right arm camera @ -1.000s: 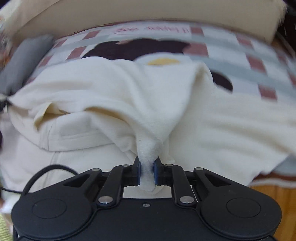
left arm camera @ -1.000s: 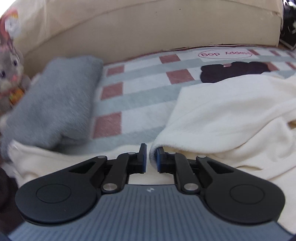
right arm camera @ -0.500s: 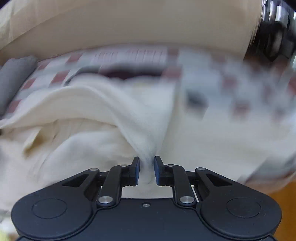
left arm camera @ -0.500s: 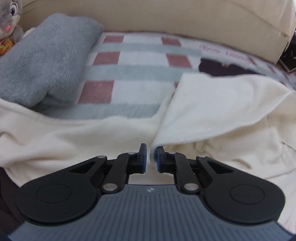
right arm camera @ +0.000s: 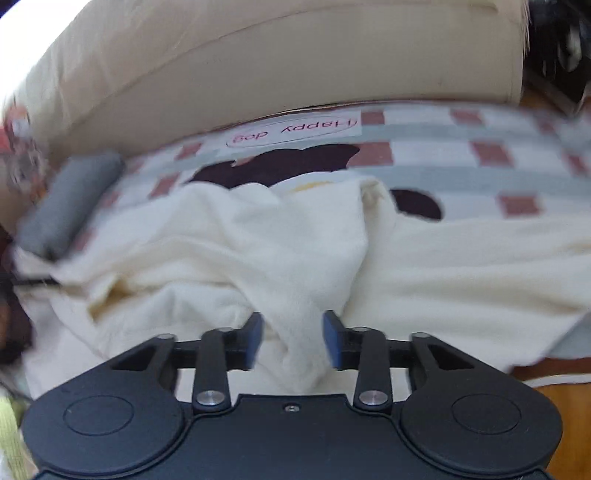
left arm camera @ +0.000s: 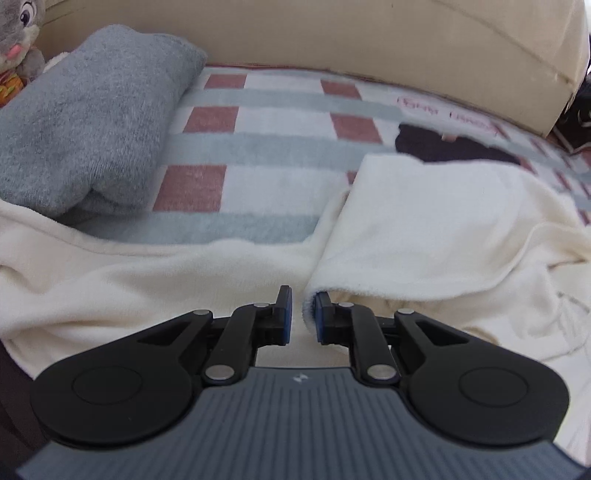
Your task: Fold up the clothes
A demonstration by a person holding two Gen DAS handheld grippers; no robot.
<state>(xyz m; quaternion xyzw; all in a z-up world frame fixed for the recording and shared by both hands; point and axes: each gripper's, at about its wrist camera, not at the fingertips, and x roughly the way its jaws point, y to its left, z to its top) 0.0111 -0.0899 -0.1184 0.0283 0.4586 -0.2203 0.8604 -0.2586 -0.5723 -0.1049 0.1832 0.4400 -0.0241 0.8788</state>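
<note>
L wrist view: my left gripper [left arm camera: 301, 314] has its jaws nearly together w/ a small gap; a cream garment [left arm camera: 424, 229] edge sits against the right pad, can't tell if it's pinched. Garment lies across the near part of a checked blanket [left arm camera: 258, 147]. Folded grey towel [left arm camera: 85, 122] far left, plush rabbit [left arm camera: 18, 33] behind it, beige cushion [left arm camera: 369, 48] along the back.

R wrist view, blurry: my right gripper [right arm camera: 293, 334] has jaws apart, a bunched ridge of garment between the pads, not clamped. Only here: "Happy dog" label [right arm camera: 295, 131] on the blanket, wood surface [right arm camera: 565, 413] near right.
</note>
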